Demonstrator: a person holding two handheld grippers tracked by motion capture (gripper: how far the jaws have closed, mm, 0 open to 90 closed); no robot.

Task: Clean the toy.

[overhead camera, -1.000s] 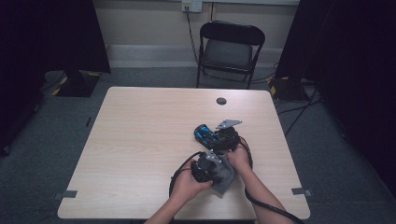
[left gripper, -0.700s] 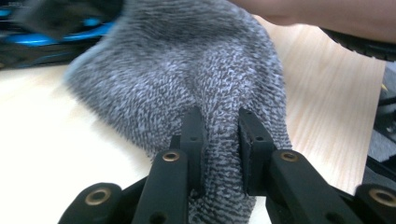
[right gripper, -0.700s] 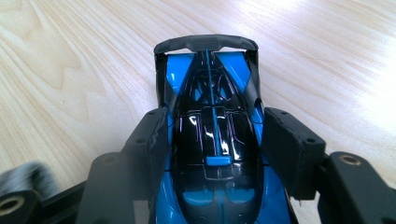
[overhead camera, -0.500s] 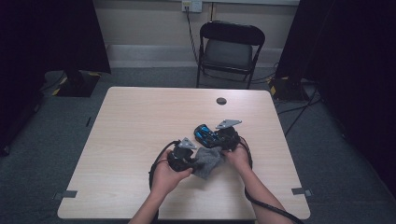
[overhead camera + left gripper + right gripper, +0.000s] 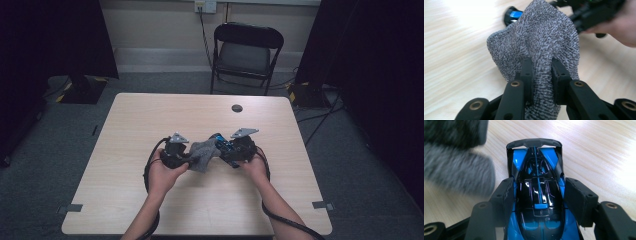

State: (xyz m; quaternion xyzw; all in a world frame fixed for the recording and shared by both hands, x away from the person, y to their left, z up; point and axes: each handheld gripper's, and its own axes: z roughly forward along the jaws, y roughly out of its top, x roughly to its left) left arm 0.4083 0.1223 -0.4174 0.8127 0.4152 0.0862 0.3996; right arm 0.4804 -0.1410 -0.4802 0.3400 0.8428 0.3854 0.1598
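A blue and black toy car (image 5: 537, 200) sits between the jaws of my right gripper (image 5: 539, 192), which is shut on its sides just above the table. In the high view the car (image 5: 220, 141) shows at mid table by the right gripper (image 5: 226, 150). My left gripper (image 5: 541, 72) is shut on a grey knitted cloth (image 5: 541, 42). The cloth (image 5: 202, 153) hangs between the two grippers, its far edge close to the car. The left gripper (image 5: 186, 156) is held to the left of the car. In the right gripper view the cloth (image 5: 456, 170) is a blurred grey mass at the upper left.
The wooden table (image 5: 150, 120) has a small round black disc (image 5: 237, 108) near its far edge. A black folding chair (image 5: 246, 55) stands behind the table. Cables (image 5: 150, 170) trail from both grippers toward the near edge.
The left hand has carried the cloth leftward and a little up, from in front of the right gripper to its left side. The right hand and the car have stayed put.
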